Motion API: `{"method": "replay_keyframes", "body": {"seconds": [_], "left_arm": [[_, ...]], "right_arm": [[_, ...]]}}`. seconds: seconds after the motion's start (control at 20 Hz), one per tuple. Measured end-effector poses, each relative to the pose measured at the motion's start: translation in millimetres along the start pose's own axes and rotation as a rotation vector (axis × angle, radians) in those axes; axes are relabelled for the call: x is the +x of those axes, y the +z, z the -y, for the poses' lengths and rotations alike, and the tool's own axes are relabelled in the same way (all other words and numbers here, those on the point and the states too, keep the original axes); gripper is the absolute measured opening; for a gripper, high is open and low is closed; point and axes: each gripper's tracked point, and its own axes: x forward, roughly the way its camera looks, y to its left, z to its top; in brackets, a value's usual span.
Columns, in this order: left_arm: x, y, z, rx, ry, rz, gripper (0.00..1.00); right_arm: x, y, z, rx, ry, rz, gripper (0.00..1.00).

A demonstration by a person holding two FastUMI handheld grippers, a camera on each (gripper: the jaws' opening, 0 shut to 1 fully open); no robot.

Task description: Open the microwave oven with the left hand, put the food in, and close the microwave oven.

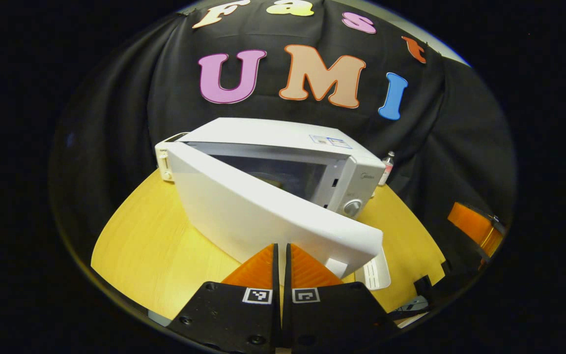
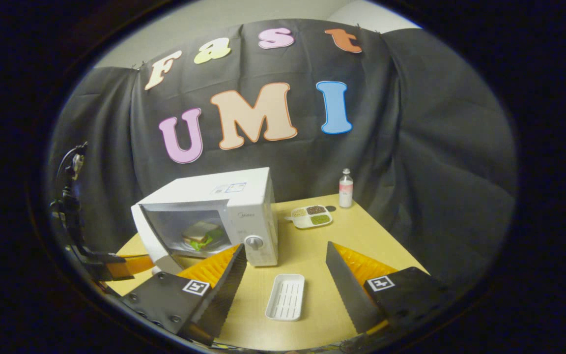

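**Q:** Nearest the lens, what is there?

**A:** Two fingers of the left gripper (image 1: pixel 281 250), closed together with only a thin slit between them and nothing held. Their tips sit right at the outer face of the microwave door (image 1: pixel 263 216); actual contact cannot be judged.

**Q:** Where is the food?

**A:** A sandwich (image 2: pixel 200 234) lies inside the microwave oven (image 2: pixel 243 206), seen through the cavity opening in the right gripper view. The door (image 2: pixel 148 236) is hinged on the oven's left and stands partly ajar, its free edge swung out toward the table's front.

**Q:** What room lies around the oven?

**A:** The yellow table (image 2: pixel 307 250) is bare to the oven's right. A white empty tray (image 2: pixel 286 296) lies in front, near the table's front edge. Farther back, a divided dish (image 2: pixel 311 217) of grains sits near a small bottle (image 2: pixel 345 188) at the rear edge.

**Q:** And the other tool?

**A:** The right gripper (image 2: pixel 283 268) hangs spread wide, empty, above the tray. Its view also catches the left gripper (image 2: pixel 126 265) at the door's lower edge.
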Motion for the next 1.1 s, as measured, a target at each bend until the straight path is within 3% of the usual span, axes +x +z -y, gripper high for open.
{"method": "replay_keyframes", "body": {"seconds": [0.25,0.75,0.8,0.85,1.1], "left_arm": [[37,18,34,0.028,-0.042,0.019,0.01],[91,35,43,0.003,-0.009,0.022,0.01],[94,38,44,-0.005,-0.008,0.025,0.0],[96,40,46,-0.008,-0.007,0.028,0.01],[103,49,47,-0.024,0.008,0.038,0.01]], "right_arm": [[2,8,22,0.016,-0.011,0.014,0.92],[1,11,51,0.002,-0.008,0.028,0.92],[2,10,52,0.0,-0.005,0.026,0.99],[2,10,53,-0.004,-0.004,0.022,0.92],[1,9,54,-0.033,0.006,0.016,0.92]]}}
